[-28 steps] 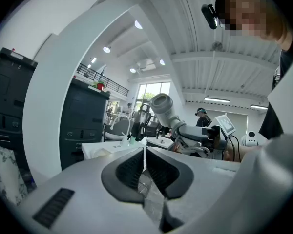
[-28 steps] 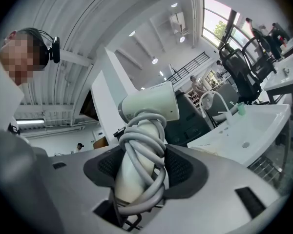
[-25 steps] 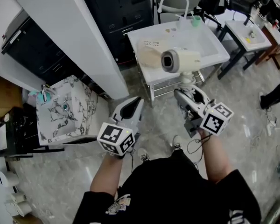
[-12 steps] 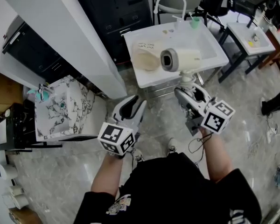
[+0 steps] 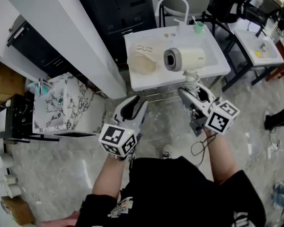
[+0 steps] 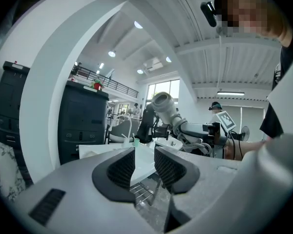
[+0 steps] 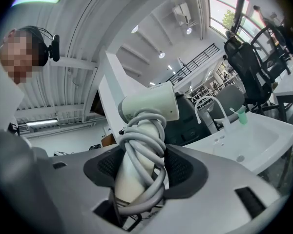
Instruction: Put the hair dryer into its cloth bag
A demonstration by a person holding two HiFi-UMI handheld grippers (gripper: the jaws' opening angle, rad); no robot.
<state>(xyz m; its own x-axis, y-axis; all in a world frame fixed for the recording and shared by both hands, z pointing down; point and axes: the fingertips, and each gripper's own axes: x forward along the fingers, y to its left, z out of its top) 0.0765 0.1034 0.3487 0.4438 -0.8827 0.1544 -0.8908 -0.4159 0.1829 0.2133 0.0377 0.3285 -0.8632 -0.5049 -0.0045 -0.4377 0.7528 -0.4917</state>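
The task is at an early stage: the dryer [image 5: 183, 59] is out of the bag [image 5: 142, 63] and up in the air, its handle pinched between the jaws of the right gripper [image 5: 193, 90], while the bag lies slack on the left part of the sink [image 5: 213, 63], touched by neither gripper. The left gripper [image 5: 132, 109] hangs in front of the sink, off its left front corner and well apart from the bag; its jaws have just been opening and stand spread with nothing between them. As I judge it, nearly everything is left: reach the sink, take the bag and open its mouth, slide the dryer in, let go. Only the head view shows the bag and how both grippers sit against the sink; there the dryer's barrel overlaps the sink's middle, but whether it hangs over the sink or short of its front edge I cannot tell. The right gripper view adds that a grey cord [image 7: 146, 145] is wound round the handle, so the pads press on cord and handle together. The left gripper view shows the bare gap between its pads and the dryer from the side, raised above the sink's top; the bag cannot be made out there
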